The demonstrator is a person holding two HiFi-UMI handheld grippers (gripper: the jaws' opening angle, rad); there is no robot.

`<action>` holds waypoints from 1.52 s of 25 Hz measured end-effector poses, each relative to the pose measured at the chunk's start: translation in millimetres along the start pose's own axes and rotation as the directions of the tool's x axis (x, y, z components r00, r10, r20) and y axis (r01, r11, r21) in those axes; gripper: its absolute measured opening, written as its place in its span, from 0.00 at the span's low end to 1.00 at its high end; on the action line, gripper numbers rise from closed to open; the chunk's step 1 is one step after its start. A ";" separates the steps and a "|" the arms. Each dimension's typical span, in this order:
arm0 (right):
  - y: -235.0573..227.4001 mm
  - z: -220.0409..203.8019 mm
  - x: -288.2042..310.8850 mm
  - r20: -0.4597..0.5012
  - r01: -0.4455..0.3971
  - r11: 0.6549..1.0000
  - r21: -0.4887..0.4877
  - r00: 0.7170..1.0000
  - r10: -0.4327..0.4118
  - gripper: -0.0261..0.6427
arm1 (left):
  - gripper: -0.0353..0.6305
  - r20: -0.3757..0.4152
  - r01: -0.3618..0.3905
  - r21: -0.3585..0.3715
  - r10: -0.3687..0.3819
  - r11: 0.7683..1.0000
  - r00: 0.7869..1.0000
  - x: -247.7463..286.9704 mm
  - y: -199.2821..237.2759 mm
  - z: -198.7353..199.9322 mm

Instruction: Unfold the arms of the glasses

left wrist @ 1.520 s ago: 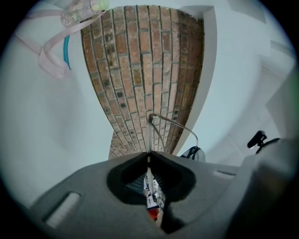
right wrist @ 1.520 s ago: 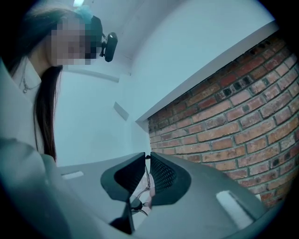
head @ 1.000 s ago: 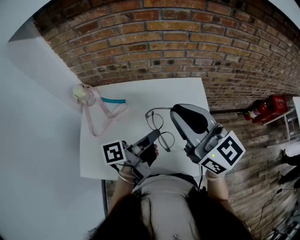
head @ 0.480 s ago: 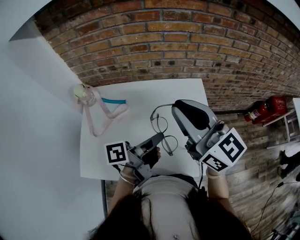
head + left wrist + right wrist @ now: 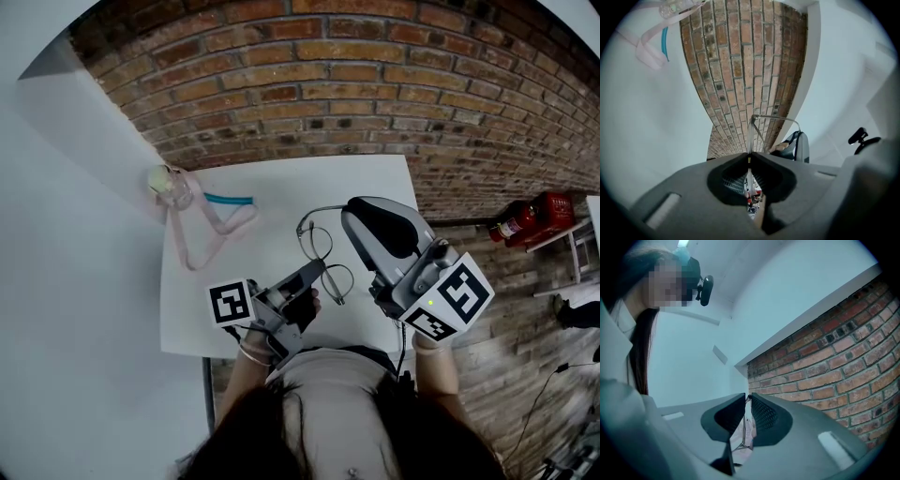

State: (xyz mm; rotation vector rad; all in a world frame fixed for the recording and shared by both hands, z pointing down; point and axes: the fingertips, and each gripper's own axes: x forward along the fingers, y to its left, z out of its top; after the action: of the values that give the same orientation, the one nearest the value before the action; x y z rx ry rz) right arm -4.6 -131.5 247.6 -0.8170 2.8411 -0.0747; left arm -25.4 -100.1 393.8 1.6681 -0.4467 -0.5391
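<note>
Two tongs grip one pair of glasses (image 5: pixel 320 247) over the white desk (image 5: pixel 272 187). The left tongs (image 5: pixel 317 273) are clamped on a lens rim, and the right tongs (image 5: pixel 347 216) are pinched shut on a thin arm. One pink strap (image 5: pixel 202 236) lies far left.

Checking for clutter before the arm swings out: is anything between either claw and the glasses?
Nothing visible. The left claw is closed on the glasses at a lens edge, and the right claw pinches one thin arm.
</note>
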 end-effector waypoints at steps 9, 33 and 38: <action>-0.3 0.6 -2.7 0.009 0.004 1.000 0.008 1.000 -0.004 0.13 | 0.09 0.012 0.000 -0.001 0.000 1.000 1.000 0.2 0.3 2.4; 16.1 -62.4 8.1 -0.226 -0.024 0.997 0.078 0.973 0.041 0.15 | 0.09 0.076 -0.007 0.015 0.006 1.000 0.997 -2.8 -2.9 9.6; 18.3 -75.1 11.5 -0.281 -0.015 0.995 0.098 0.959 0.042 0.16 | 0.09 0.075 -0.014 0.026 0.012 1.000 0.997 -1.9 -3.0 8.8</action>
State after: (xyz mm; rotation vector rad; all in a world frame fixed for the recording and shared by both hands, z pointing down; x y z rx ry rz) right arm -38.0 -122.2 317.6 -0.8024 3.0848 -0.3474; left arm -32.1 -105.6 389.9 1.6732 -0.5210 -0.5900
